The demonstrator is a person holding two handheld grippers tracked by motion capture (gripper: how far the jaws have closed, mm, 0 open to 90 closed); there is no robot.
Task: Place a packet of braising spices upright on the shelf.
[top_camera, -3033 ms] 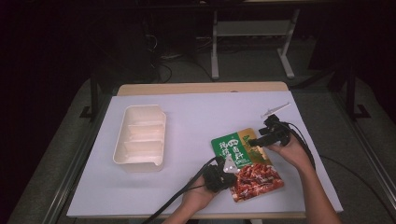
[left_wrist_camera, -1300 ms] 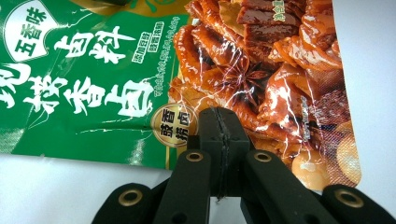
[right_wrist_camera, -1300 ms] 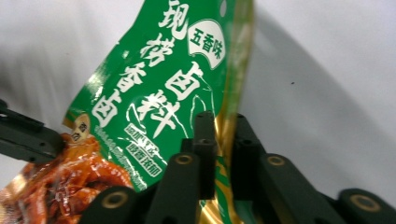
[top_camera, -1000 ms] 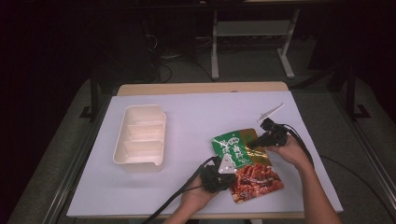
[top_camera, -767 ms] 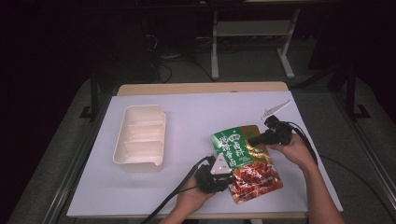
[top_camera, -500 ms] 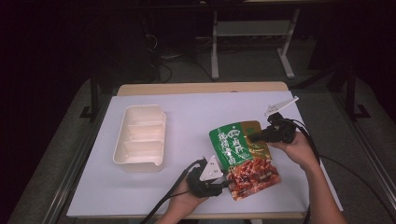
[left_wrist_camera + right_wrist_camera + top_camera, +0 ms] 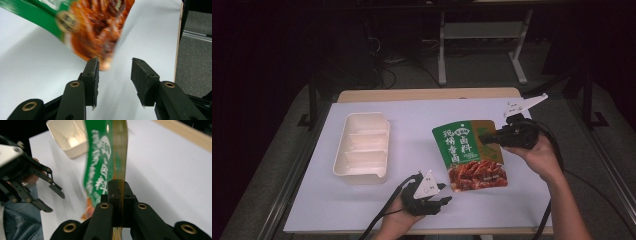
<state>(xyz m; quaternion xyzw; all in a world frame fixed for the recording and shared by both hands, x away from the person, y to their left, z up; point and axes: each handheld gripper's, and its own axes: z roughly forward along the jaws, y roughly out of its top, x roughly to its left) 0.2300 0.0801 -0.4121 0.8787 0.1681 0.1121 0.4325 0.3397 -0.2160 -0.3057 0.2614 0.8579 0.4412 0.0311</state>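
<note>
two claws are over the white table (image 7: 412,120). the right claw (image 7: 486,138) is clamped tight on the upper right edge of the food packet (image 7: 469,155), holding it up off the surface. the left claw (image 7: 443,193) sits low, just below the packet's bottom left corner; its jaws have just been opening and stand partly apart with nothing between them. the compartment tray (image 7: 362,146) lies well off to its left.

A dark room; grey floor (image 7: 472,65) and a metal stand (image 7: 482,35).
</note>
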